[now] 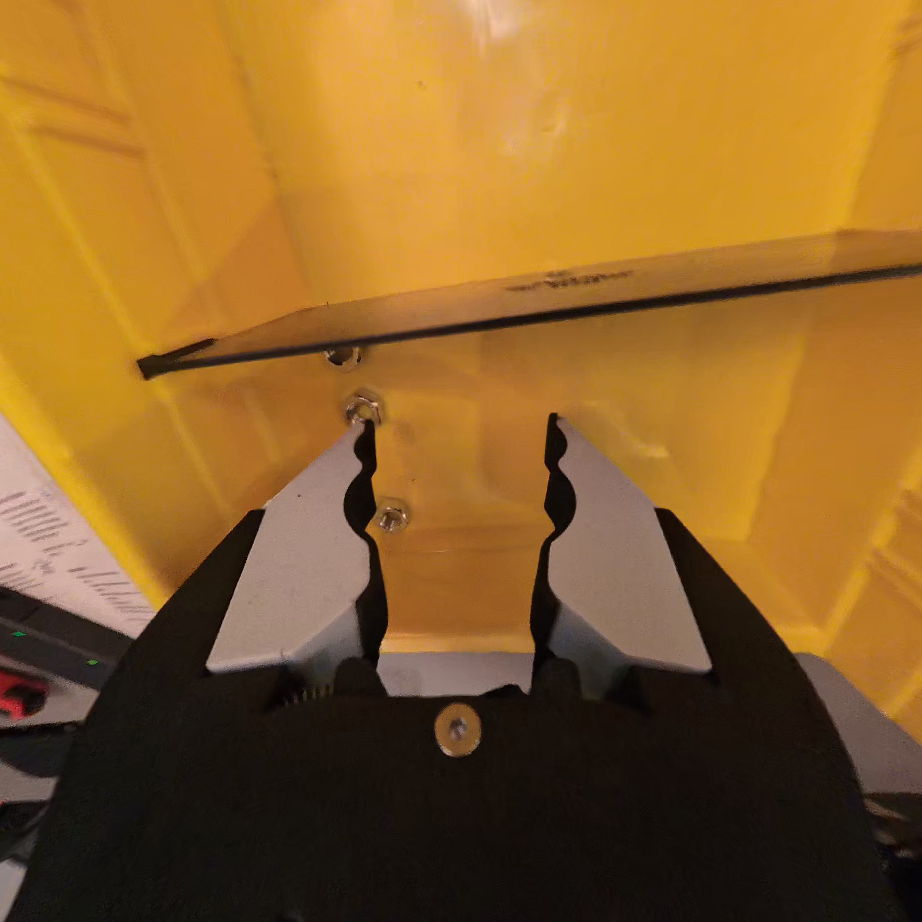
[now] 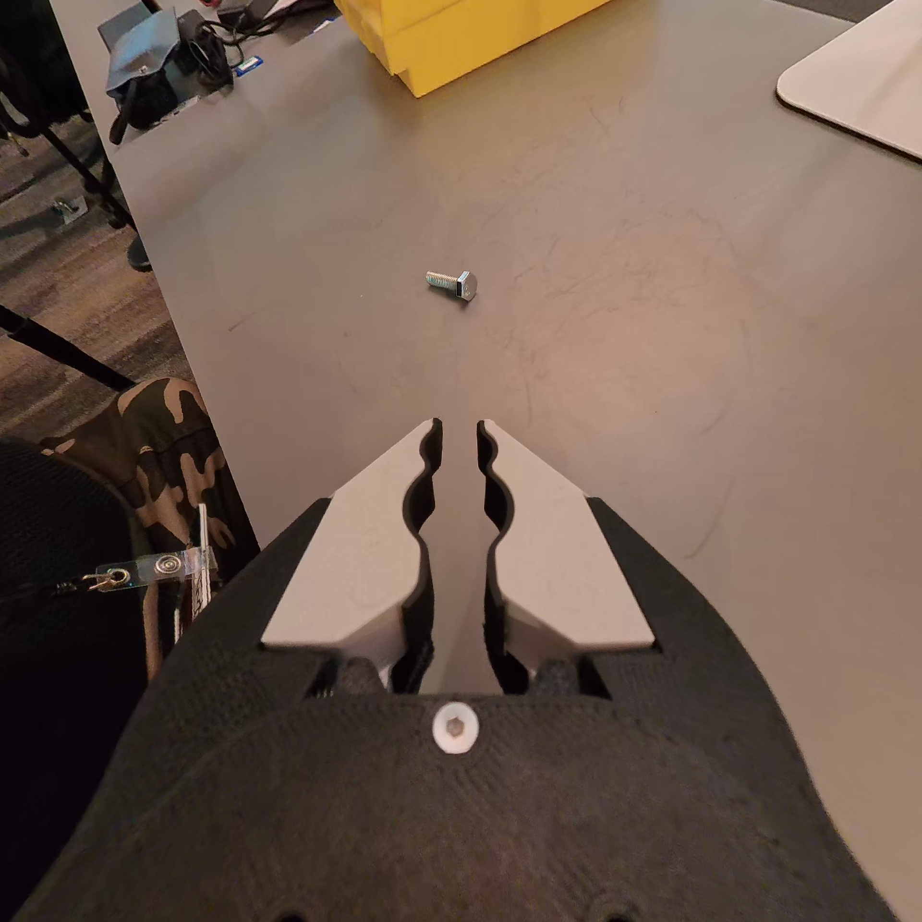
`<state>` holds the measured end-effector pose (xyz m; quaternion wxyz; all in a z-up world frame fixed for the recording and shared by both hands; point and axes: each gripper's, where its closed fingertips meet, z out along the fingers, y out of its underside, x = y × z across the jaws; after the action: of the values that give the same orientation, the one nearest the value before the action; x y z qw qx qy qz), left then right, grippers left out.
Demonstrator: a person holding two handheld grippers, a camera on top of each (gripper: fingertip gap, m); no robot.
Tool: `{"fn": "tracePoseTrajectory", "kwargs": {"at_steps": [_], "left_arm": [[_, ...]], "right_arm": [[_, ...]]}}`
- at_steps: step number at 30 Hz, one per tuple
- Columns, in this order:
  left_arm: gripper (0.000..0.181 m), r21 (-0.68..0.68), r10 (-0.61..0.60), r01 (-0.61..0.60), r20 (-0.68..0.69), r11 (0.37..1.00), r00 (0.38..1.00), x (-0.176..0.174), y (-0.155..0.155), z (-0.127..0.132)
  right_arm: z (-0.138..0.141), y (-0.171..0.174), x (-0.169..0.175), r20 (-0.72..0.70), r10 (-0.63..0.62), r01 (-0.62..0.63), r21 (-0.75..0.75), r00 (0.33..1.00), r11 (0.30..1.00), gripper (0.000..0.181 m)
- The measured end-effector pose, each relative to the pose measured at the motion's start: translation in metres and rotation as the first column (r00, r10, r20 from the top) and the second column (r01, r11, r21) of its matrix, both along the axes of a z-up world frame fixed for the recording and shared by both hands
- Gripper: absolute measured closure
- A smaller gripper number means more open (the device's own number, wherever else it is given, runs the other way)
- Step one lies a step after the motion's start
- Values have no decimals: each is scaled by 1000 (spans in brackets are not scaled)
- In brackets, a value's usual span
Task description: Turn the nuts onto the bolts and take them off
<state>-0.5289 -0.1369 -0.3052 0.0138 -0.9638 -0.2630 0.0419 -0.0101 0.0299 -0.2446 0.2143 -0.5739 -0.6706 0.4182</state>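
Warm light is flooding the yellow bin, glare washing out its wall far ahead of the fingers. Motion blur is smearing both edges. The grey table is showing evenly lit, the bolt sharp, wide-angle bending its edges.

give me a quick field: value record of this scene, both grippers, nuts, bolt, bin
left gripper: open, empty, reaching into the yellow plastic bin
small silver hex nuts: three on the bin floor; one at the left fingertip, one between the fingers, one under the dark-edged divider plate
right gripper: slightly open, empty, over the grey table
silver hex-head bolt: lying on its side, ahead of the right gripper, apart from it
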Motion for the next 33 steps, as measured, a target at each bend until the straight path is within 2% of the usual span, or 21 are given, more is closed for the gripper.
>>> {"fn": "tracePoseTrajectory", "kwargs": {"at_steps": [3,10,14,19,20,21,22,24,28,33], "left_arm": [[116,37,85,-85,10,996,996,-9,4,-2],[122,0,214,-215,38,977,976,-17,-2,-14],[123,-8,238,-238,66,971,969,-16,-1,-15],[130,27,212,-215,87,976,973,-15,2,-15],[136,40,202,-206,91,978,975,-13,3,-15],[157,57,188,-194,95,979,978,-11,4,-14],[168,71,172,-180,111,981,979,-5,6,-14],[177,90,100,-109,101,990,990,5,8,-14],[178,115,-18,11,60,993,998,18,12,-14],[178,185,-66,62,14,981,998,26,21,-8]], "right_arm": [[1,0,1,-3,0,0,-5,1000,1000,169],[0,0,1,-1,3,-3,-18,1000,1000,169],[1,-1,1,-2,5,-5,-21,1000,1000,169],[1,-1,1,-2,7,-7,-23,1000,1000,169],[1,-1,1,-3,7,-7,-23,1000,1000,169],[2,-1,1,-3,7,-7,-23,1000,1000,169],[2,-1,1,-4,7,-8,-23,1000,1000,169],[3,-1,2,-6,7,-7,-22,1000,1000,169],[3,-2,1,-7,11,-11,-25,1000,1000,169],[3,-3,1,-5,11,-11,-14,1000,1000,169]]}}
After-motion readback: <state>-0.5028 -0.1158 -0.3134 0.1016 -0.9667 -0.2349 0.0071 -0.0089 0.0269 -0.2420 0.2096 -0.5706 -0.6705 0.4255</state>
